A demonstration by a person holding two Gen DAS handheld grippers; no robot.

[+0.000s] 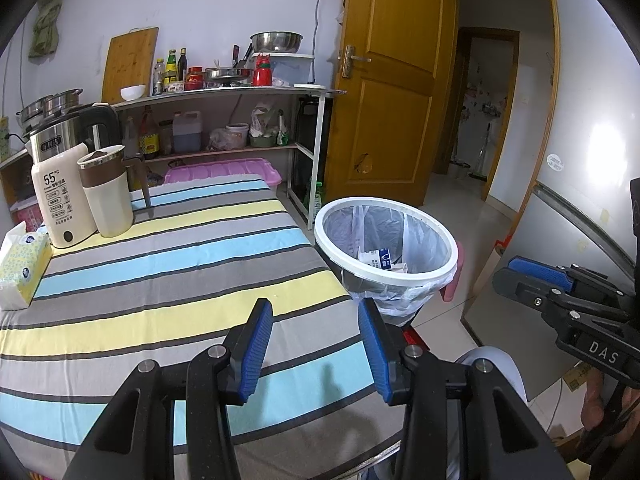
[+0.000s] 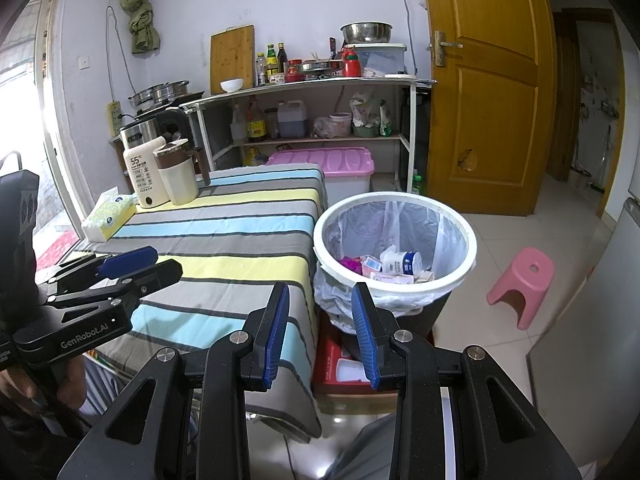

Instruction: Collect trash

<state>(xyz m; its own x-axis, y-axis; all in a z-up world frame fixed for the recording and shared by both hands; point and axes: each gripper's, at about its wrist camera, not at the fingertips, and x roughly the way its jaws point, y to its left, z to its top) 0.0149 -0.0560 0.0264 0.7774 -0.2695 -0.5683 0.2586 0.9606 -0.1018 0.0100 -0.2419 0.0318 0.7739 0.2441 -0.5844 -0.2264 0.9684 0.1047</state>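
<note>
A white-rimmed trash bin (image 1: pixel 442 272) (image 2: pixel 472 232) with a clear plastic liner stands on the floor at the right edge of the striped table (image 1: pixel 168 280) (image 2: pixel 224 240). Inside lie several pieces of trash (image 2: pixel 394 266): a white yogurt cup, small cartons and a pink wrapper; a carton (image 1: pixel 380 259) shows in the left wrist view. My left gripper (image 1: pixel 316 320) is open and empty above the table's near right part. My right gripper (image 2: pixel 320 304) is open and empty, hovering at the table's corner just short of the bin.
A tissue pack (image 1: pixel 20 268) (image 2: pixel 110 222), a white thermos (image 1: pixel 60 200) and a beige mug (image 1: pixel 106 196) stand at the table's far left. A pink stool (image 2: pixel 520 284) sits on the floor right of the bin. A red box (image 2: pixel 344 360) lies under the bin.
</note>
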